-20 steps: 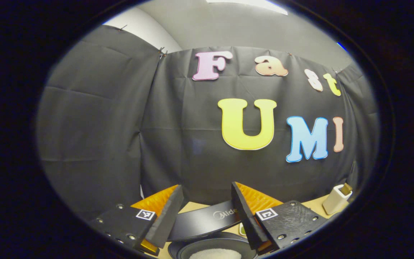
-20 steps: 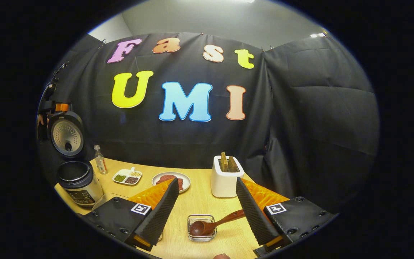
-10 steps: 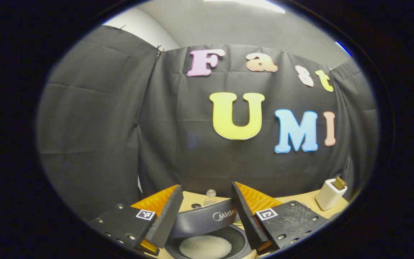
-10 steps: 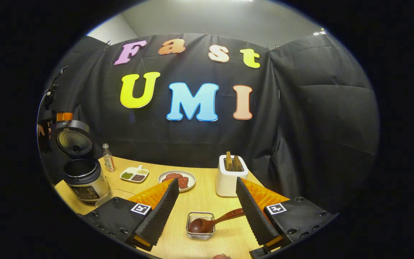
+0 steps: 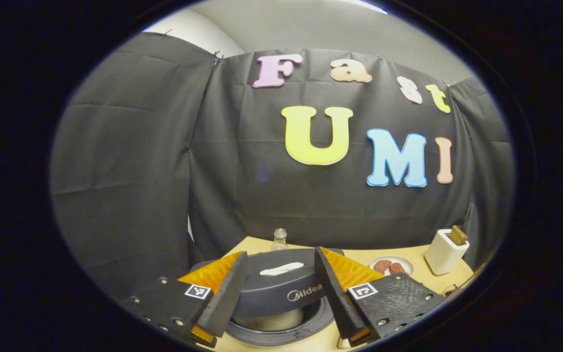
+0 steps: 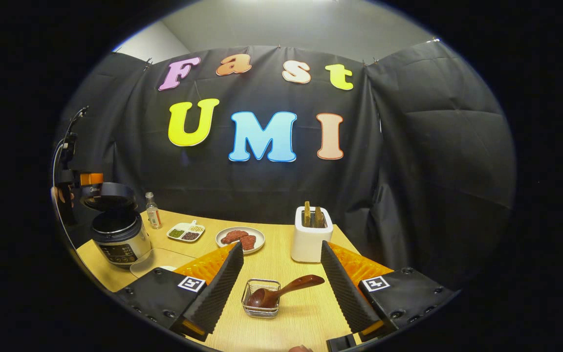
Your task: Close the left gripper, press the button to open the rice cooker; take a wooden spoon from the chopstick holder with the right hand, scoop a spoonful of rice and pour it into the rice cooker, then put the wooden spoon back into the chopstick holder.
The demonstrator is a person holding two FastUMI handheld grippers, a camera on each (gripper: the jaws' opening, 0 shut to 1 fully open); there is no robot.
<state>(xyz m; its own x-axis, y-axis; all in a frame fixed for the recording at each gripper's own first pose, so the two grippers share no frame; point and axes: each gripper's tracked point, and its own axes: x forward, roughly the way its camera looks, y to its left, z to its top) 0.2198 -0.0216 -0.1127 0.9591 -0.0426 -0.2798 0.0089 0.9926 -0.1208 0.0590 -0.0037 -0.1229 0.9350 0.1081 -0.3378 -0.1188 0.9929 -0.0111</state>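
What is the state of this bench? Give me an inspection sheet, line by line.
Surface: wooden table, no spills seen.
Job's things: rice cooker, lid hanging low over the rice; wooden spoon lying in a small basket; chopstick holder upright.
Clutter: bottle, divided dish, plate of meat.
Grippers: left gripper open, astride the lid; right gripper open, empty.
Cables: thin cable, far left.
Surroundings: black cloth wall.
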